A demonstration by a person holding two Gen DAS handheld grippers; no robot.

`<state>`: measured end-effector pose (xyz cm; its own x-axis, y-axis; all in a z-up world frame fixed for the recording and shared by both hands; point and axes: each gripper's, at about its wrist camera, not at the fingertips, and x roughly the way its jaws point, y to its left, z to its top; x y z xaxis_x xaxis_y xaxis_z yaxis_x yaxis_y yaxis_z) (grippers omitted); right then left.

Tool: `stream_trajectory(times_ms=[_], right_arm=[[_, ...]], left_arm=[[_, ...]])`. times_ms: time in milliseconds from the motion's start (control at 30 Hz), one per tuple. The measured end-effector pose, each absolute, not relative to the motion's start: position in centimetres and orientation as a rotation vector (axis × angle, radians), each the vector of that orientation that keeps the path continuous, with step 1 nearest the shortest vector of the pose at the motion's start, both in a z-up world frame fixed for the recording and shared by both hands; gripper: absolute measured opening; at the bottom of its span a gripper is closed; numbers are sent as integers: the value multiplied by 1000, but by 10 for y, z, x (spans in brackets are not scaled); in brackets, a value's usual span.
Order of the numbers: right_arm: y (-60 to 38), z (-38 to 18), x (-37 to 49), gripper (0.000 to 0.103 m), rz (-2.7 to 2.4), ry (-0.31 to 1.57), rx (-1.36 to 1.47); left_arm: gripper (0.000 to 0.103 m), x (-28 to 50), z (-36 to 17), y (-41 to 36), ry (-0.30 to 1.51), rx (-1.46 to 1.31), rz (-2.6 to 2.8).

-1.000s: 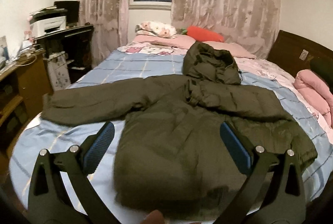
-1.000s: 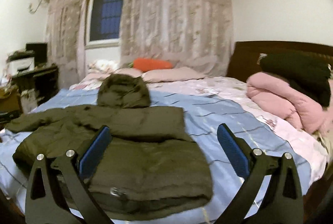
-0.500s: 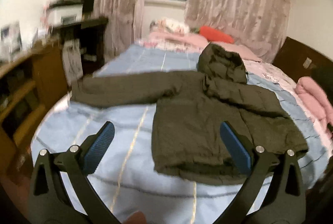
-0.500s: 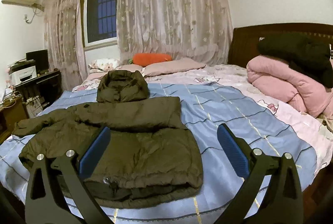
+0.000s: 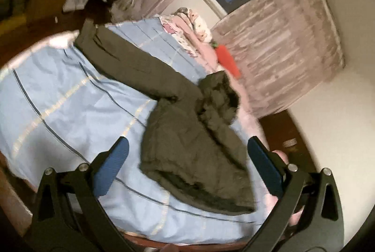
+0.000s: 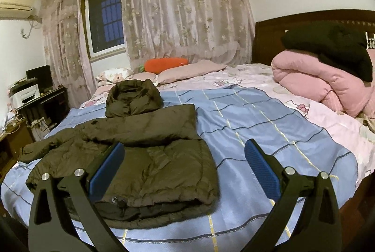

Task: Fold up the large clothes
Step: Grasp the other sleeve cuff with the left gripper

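Observation:
A dark olive hooded jacket [image 6: 140, 153] lies flat on the blue checked bedsheet [image 6: 257, 134], hood toward the pillows. Its right side is folded in over the body; its left sleeve [image 5: 121, 59] stretches out toward the bed's left edge. In the left wrist view the jacket [image 5: 192, 146] appears tilted and blurred. My left gripper [image 5: 187, 167] is open and empty, held above the bed near the hem. My right gripper [image 6: 185, 170] is open and empty, above the jacket's hem at the foot of the bed.
A rolled pink quilt [image 6: 323, 85] with a black garment [image 6: 332, 48] on it lies at the bed's right by the dark headboard [image 6: 269, 41]. An orange bolster [image 6: 166, 63] and pillows lie by the curtains. A desk with a printer [image 6: 25, 92] stands left.
My left gripper has swung left and rolled, so its view is now tilted and looks along the outstretched sleeve. My right gripper has dropped slightly toward the hem. The jacket has not moved.

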<state>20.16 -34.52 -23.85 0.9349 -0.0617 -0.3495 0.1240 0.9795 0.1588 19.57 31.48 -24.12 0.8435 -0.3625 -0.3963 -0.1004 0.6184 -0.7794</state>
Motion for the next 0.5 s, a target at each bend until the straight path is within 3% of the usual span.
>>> stream_trajectory(times_ms=[500], right_arm=[[-344,-244,211,102,-87,392,172]], left_arm=[[101,241,-332,382,493,-1339,-164]])
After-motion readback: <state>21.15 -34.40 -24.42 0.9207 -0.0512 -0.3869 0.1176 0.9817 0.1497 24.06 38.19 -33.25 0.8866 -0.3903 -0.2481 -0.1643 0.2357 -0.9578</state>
